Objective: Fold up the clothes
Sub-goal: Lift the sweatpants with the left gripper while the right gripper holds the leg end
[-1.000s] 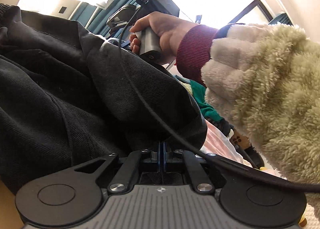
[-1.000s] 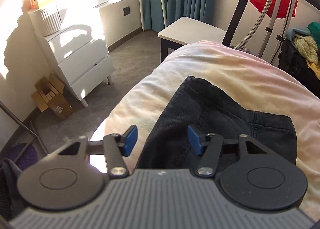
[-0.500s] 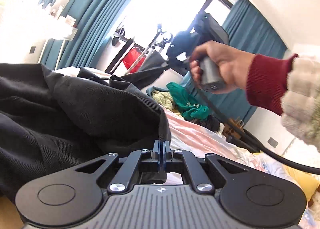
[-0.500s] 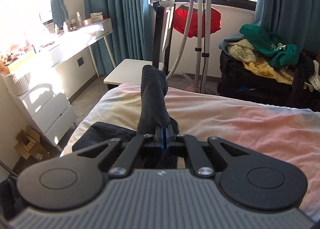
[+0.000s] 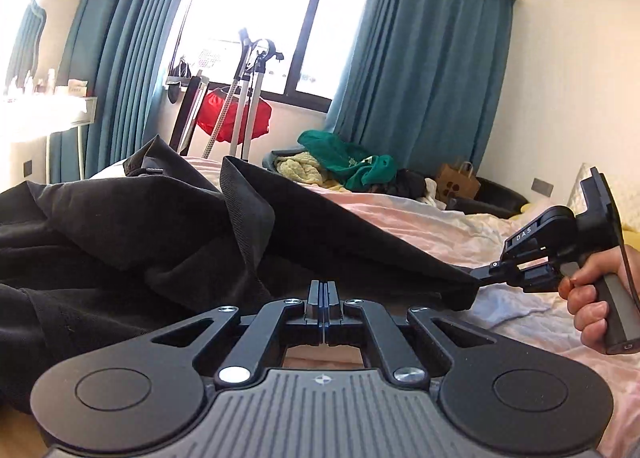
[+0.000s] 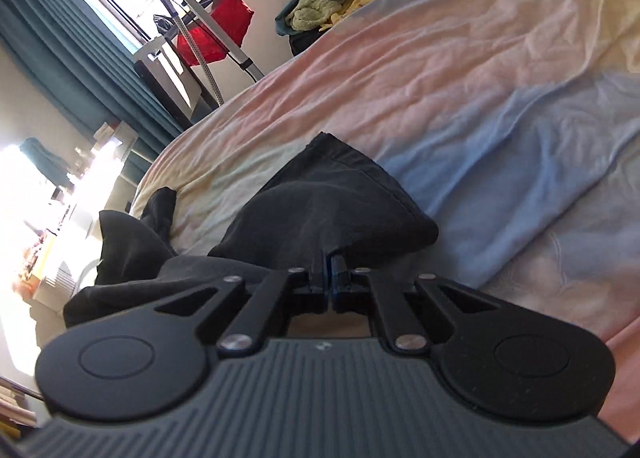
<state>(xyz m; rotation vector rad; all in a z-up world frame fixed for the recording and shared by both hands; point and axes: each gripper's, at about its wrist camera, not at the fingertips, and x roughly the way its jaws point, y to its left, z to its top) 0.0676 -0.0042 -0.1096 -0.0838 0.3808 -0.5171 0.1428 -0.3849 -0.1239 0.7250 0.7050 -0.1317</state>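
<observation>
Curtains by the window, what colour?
Teal curtains, plain; clearest in the left wrist view.

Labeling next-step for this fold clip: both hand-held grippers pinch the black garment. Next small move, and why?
Probably lower both corners to the bed and lay the garment flat. The right hand-held gripper has one corner pulled taut, the left hand-held gripper pinches another, and the middle is bunched.

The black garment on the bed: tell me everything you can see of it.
The black garment is dark, matte, finely ribbed cloth, creased and heaped on the pink and blue bedsheet. One stitched edge stands up in a fold; a band-like hem shows at the far end. The right gripper is shut on one corner, drawing that edge taut across the bed. The left gripper is shut on cloth near the middle.
</observation>
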